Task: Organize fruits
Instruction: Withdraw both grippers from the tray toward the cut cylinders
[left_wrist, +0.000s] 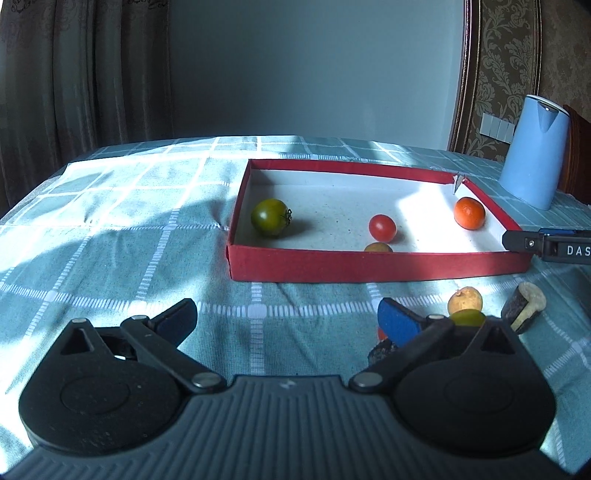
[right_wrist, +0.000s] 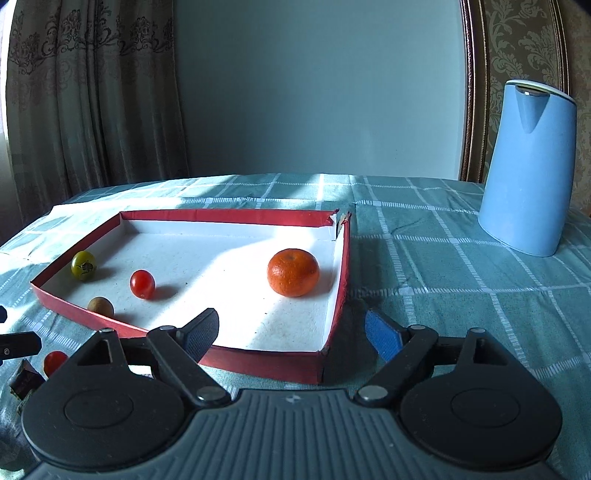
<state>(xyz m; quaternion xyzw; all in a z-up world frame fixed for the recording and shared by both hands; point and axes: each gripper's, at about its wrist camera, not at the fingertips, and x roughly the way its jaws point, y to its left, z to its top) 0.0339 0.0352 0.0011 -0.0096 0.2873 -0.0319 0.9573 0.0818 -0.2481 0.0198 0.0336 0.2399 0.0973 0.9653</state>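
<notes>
A red tray (left_wrist: 369, 266) with a white floor holds a green tomato (left_wrist: 271, 217), a red cherry tomato (left_wrist: 382, 227), a mandarin (left_wrist: 469, 212) and a small tan fruit (left_wrist: 378, 247). In front of it on the cloth lie another tan fruit (left_wrist: 465, 298), a green fruit (left_wrist: 468, 316) and a dark, pale-fleshed piece (left_wrist: 524, 305). My left gripper (left_wrist: 286, 314) is open and empty, short of the tray's front wall. My right gripper (right_wrist: 291, 325) is open and empty over the tray's near right corner (right_wrist: 325, 354), with the mandarin (right_wrist: 293, 272) just beyond it.
A tall blue jug (right_wrist: 528, 173) stands on the checked tablecloth (right_wrist: 443, 266) to the right of the tray. A red cherry tomato (right_wrist: 54, 362) and a dark fruit piece (right_wrist: 24, 380) lie left of the right gripper. Curtains and a wall are behind the table.
</notes>
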